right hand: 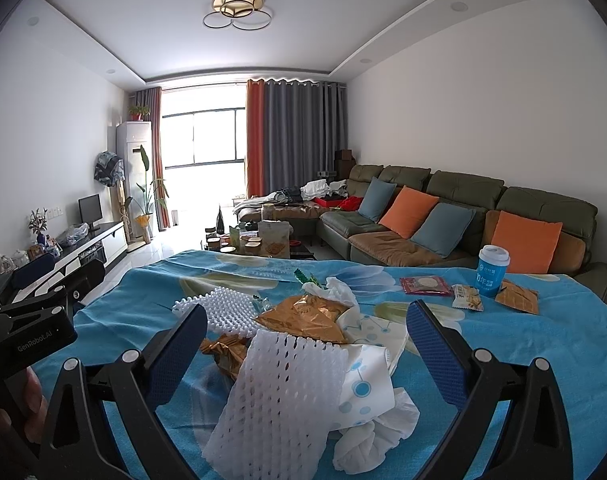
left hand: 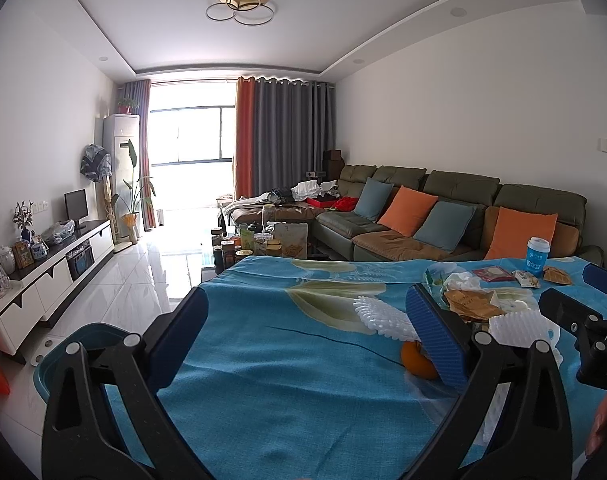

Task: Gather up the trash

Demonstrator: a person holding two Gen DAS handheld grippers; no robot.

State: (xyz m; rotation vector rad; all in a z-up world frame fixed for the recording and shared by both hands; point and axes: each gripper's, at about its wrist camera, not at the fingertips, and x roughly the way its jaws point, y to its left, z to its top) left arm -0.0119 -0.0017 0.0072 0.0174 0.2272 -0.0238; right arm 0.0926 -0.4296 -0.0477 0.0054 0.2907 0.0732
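Note:
A pile of trash lies on the blue flowered tablecloth [right hand: 523, 360]: white foam nets [right hand: 279, 392], gold wrappers [right hand: 307, 316], a dotted white paper [right hand: 367, 388] and a tissue [right hand: 335, 288]. My right gripper [right hand: 303, 348] is open just above the table, its fingers either side of the pile. My left gripper [left hand: 315, 328] is open and empty over bare cloth, left of the pile. An orange [left hand: 417, 362] and a foam net [left hand: 379, 316] lie by its right finger [left hand: 435, 336]. The right gripper [left hand: 575, 316] shows at the right edge of the left wrist view.
A blue paper cup [right hand: 493, 276], a red packet [right hand: 425, 285] and snack wrappers [right hand: 517, 296] lie at the table's far right. A teal bin [left hand: 83, 344] stands on the floor left of the table. A sofa [right hand: 463, 220] and cluttered coffee table [right hand: 263, 240] lie beyond.

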